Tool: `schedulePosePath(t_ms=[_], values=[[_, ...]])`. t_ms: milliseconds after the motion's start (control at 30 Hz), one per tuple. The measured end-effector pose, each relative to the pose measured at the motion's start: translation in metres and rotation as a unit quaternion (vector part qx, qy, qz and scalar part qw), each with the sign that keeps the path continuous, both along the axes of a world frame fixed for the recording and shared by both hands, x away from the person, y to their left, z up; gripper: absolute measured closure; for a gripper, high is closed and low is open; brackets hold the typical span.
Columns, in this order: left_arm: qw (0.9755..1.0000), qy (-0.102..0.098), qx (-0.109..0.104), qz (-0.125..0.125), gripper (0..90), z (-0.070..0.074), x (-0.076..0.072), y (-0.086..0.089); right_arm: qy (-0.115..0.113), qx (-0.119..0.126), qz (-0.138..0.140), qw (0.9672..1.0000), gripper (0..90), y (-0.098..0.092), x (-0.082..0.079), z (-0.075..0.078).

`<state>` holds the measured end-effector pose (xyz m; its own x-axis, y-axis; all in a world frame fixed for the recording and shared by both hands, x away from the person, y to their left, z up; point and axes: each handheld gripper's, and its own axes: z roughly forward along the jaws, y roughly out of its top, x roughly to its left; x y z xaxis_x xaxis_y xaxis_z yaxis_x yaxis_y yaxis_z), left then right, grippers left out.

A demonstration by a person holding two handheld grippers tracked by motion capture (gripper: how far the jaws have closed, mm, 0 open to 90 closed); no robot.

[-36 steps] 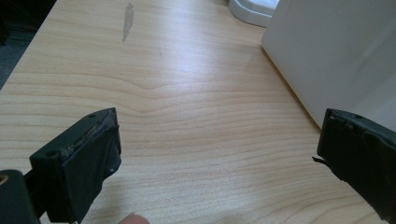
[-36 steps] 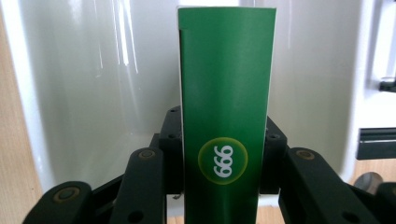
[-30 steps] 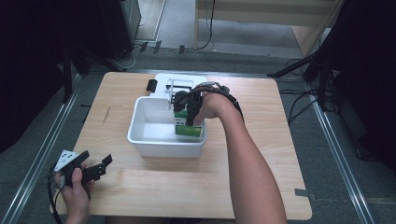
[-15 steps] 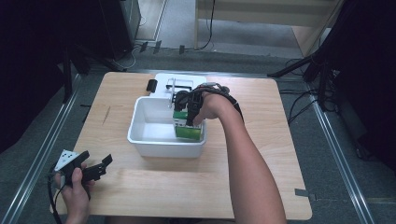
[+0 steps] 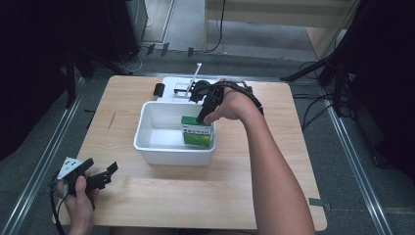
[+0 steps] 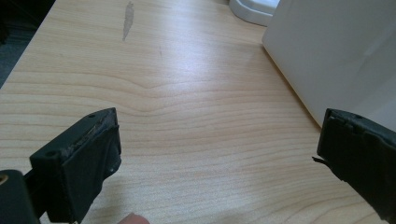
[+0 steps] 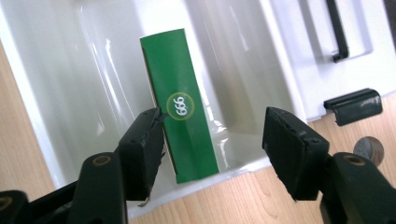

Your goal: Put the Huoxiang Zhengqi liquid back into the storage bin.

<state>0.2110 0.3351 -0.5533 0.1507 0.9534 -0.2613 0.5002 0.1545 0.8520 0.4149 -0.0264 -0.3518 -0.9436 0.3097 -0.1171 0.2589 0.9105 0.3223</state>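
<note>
While the right tongs (image 5: 199, 119) are hanging jaws-down over the white bin (image 5: 147, 120), just opened and released, the green carton (image 7: 180, 102) is standing upright inside; the left tongs (image 5: 100, 177) are resting open.

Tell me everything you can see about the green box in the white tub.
The green box is a slim carton that looks like printed cardboard, with a round white badge reading 666 or 999 on its narrow top and a white label band on its broad side. It stands upright in the white tub, near the tub's right wall. The right gripper hangs just above it, its jaws just having opened; one pad sits at the box's edge, the other well clear, so the box is released.
</note>
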Motion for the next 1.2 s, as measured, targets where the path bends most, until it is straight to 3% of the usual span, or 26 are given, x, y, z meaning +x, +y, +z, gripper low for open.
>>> schedulePosePath(t_ms=[300, 467, 567, 600, 633, 700, 733, 767, 900, 933, 967, 1000, 1033, 1067, 1100, 1133, 1200], values=[[1.0000, 0.000, 0.000, 0.000, 0.2, 0.000, 0.000, 0.000, -0.012, 0.040, -0.047, 0.9980, 35.3, -0.022, 0.000, 0.016], [1.0000, -0.002, 0.000, 0.001, 0.2, 0.000, 0.000, 0.000, -0.024, 0.079, -0.083, 0.9932, 34.2, -0.040, -0.002, 0.020], [1.0000, -0.002, 0.000, 0.002, 0.1, 0.000, 0.000, 0.000, -0.033, 0.090, -0.095, 0.9908, 34.1, -0.046, -0.003, 0.020], [1.0000, -0.002, 0.000, 0.002, 0.1, 0.000, 0.000, 0.000, -0.040, 0.105, -0.115, 0.9870, 34.0, -0.054, -0.004, 0.021], [1.0000, -0.002, 0.000, 0.002, 0.1, 0.000, 0.000, 0.000, -0.040, 0.105, -0.115, 0.9870, 34.0, -0.054, -0.004, 0.021], [1.0000, -0.001, 0.000, 0.002, 0.2, 0.000, 0.000, 0.000, -0.046, 0.125, -0.137, 0.9815, 34.8, -0.064, -0.003, 0.020], [1.0000, -0.002, 0.000, 0.002, 0.2, 0.000, 0.000, 0.000, -0.059, 0.144, -0.158, 0.9751, 34.7, -0.074, -0.003, 0.020], [1.0000, -0.002, 0.000, 0.002, 0.2, 0.000, 0.000, 0.000, -0.059, 0.144, -0.158, 0.9751, 34.7, -0.074, -0.003, 0.020], [1.0000, -0.002, 0.000, 0.002, 0.1, 0.000, 0.000, 0.000, -0.073, 0.191, -0.187, 0.9608, 32.8, -0.093, -0.005, 0.015], [1.0000, -0.003, 0.000, 0.003, 0.2, 0.000, 0.000, 0.000, -0.084, 0.205, -0.193, 0.9559, 32.5, -0.101, -0.007, 0.011], [1.0000, -0.003, 0.000, 0.003, 0.2, 0.000, 0.000, 0.000, -0.089, 0.211, -0.200, 0.9529, 32.4, -0.104, -0.009, 0.009], [1.0000, -0.003, 0.000, 0.003, 0.2, 0.000, 0.000, 0.000, -0.089, 0.211, -0.200, 0.9529, 32.4, -0.104, -0.009, 0.009], [1.0000, -0.003, 0.000, 0.002, 0.2, 0.000, 0.000, 0.000, -0.091, 0.217, -0.207, 0.9497, 32.4, -0.108, -0.010, 0.007], [1.0000, -0.003, 0.000, 0.002, 0.1, 0.000, 0.000, 0.000, -0.097, 0.238, -0.226, 0.9396, 29.6, -0.116, -0.012, 0.002], [1.0000, -0.002, 0.001, 0.002, 0.1, 0.000, 0.000, 0.000, -0.097, 0.238, -0.226, 0.9396, 29.6, -0.116, -0.012, 0.002], [1.0000, -0.002, 0.001, 0.002, 0.1, 0.000, 0.000, 0.000, -0.100, 0.247, -0.241, 0.9330, 28.4, -0.119, -0.014, -0.001], [1.0000, -0.003, 0.000, 0.002, 0.1, 0.000, 0.000, 0.000, -0.110, 0.251, -0.266, 0.9242, 27.4, -0.124, -0.018, -0.007]])
